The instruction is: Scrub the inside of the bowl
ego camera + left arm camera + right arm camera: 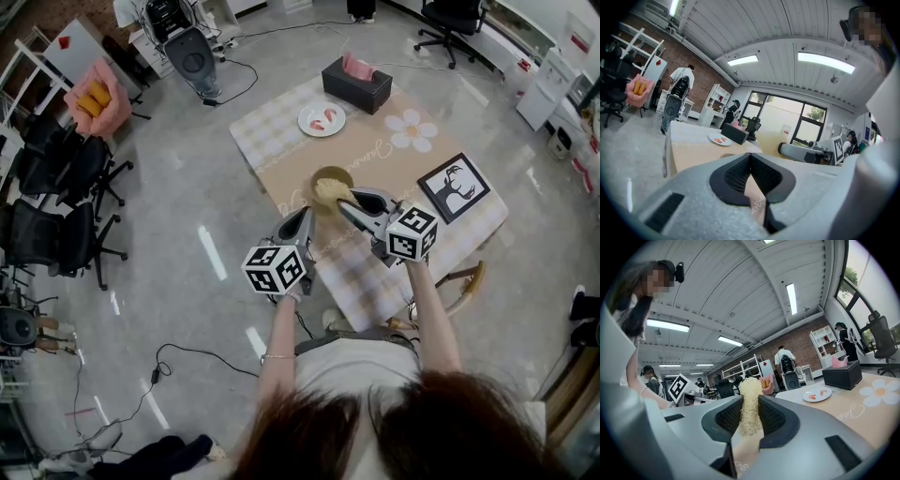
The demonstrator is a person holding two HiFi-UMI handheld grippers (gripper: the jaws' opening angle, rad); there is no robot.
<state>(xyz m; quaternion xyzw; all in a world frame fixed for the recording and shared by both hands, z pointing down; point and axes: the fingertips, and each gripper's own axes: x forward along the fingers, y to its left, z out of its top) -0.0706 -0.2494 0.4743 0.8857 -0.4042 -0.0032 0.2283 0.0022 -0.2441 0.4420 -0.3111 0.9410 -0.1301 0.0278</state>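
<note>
At bowl (323, 173), R gripper (750, 420) (shut) pinches scrubber (750, 390).

The bowl (332, 171) sits on the table (272, 141), near its front edge. The scrubber (330, 193) is in the bowl. The plate (322, 119) lies behind the bowl. The box (356, 84) stands behind the plate. The picture (454, 187) lies right of the bowl.

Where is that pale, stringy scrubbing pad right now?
In the head view, the scrubbing pad is pinched in the right tool, right over the bowl that stands near the middle of the table.
</note>
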